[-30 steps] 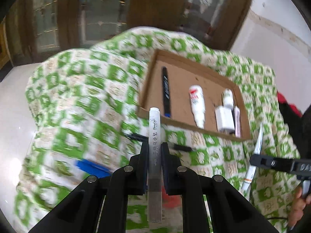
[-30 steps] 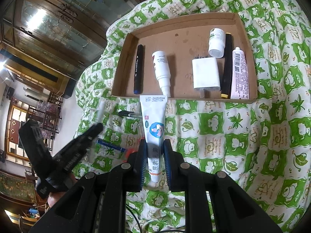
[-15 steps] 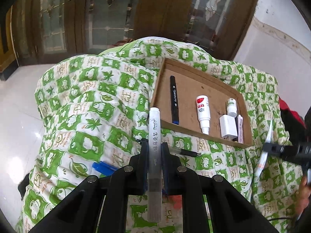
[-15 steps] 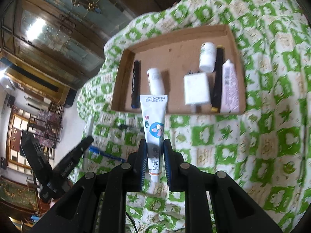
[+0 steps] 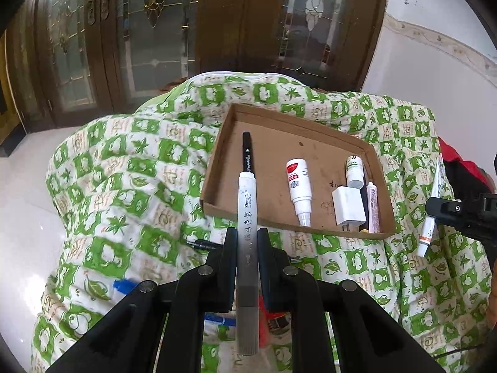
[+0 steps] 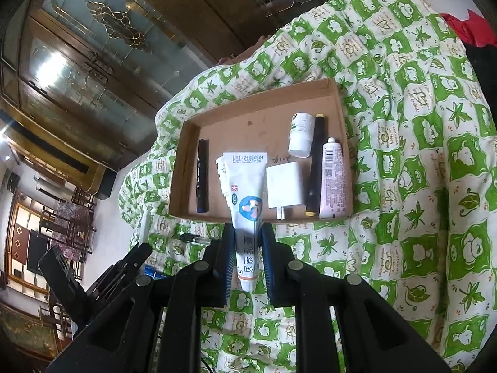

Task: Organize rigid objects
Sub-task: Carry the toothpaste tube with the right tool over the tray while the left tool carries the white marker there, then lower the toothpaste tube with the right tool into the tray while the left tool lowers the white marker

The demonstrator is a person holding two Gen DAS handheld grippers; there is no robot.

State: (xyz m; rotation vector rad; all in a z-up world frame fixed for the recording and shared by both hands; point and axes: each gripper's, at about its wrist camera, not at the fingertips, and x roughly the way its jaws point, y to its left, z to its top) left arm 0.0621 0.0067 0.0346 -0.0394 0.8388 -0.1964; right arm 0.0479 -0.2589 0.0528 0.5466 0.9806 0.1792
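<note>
- While both grippers hang above the green-and-white checked quilt [image 5: 118,186], each is clamped on something.
- Left gripper [image 5: 247,245]: jaws closed on a white marker pen [image 5: 247,205], which runs lengthwise between the pads, its cap end pointing far toward the cardboard tray [image 5: 223,143] and its grey end sticking out near the camera.
- Right gripper [image 6: 247,242]: jaws pinch the lower part of a white ointment tube [image 6: 247,199]; its crimped end reaches over the tray's near edge, its cap sits between the fingers.
- Inside the tray lie a black marker [image 6: 202,175], a white charger [image 6: 284,185], a small white bottle [image 6: 300,135] and a pink tube [image 6: 334,177].
</note>
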